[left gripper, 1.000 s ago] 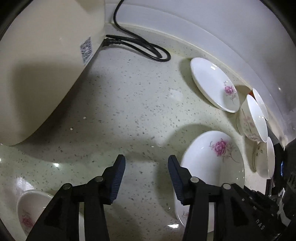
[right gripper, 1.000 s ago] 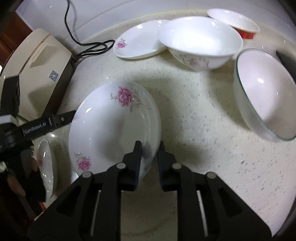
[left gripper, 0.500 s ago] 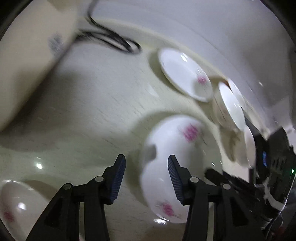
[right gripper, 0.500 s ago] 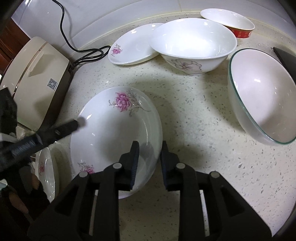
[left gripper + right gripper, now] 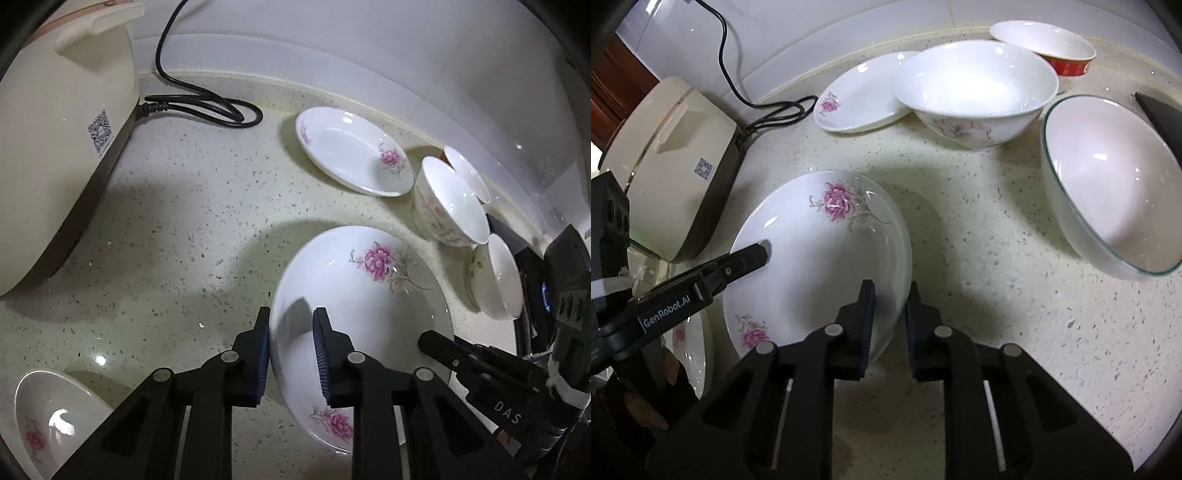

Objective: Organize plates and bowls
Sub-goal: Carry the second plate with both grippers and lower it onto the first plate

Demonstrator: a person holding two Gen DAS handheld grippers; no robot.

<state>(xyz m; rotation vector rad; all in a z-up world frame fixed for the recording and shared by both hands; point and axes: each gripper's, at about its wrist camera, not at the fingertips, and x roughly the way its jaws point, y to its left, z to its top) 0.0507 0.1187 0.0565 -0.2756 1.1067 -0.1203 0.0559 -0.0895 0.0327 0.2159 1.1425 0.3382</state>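
A large white plate with pink flowers (image 5: 369, 288) (image 5: 827, 266) is gripped from two sides over the speckled counter (image 5: 184, 229). My left gripper (image 5: 291, 321) straddles the plate's left rim, one pad outside and one inside; its jaws are closing on that rim. In the right wrist view one of its fingers (image 5: 757, 256) lies on the rim. My right gripper (image 5: 890, 299) pinches the near right rim, jaws still closing, and its finger (image 5: 436, 341) shows in the left wrist view. A matching flowered plate (image 5: 354, 151) (image 5: 860, 103) lies at the back.
A flower-painted bowl (image 5: 975, 92), a red-sided bowl (image 5: 1045, 48) and a green-rimmed bowl (image 5: 1108, 184) stand at the back right. A small flowered dish (image 5: 51, 417) sits near left. A cream appliance (image 5: 55, 129) with a black cord (image 5: 207, 107) fills the left.
My left gripper has swung right from bare counter onto the large plate's left rim, and its jaws have narrowed around it. My right gripper has kept its hold on the opposite rim.
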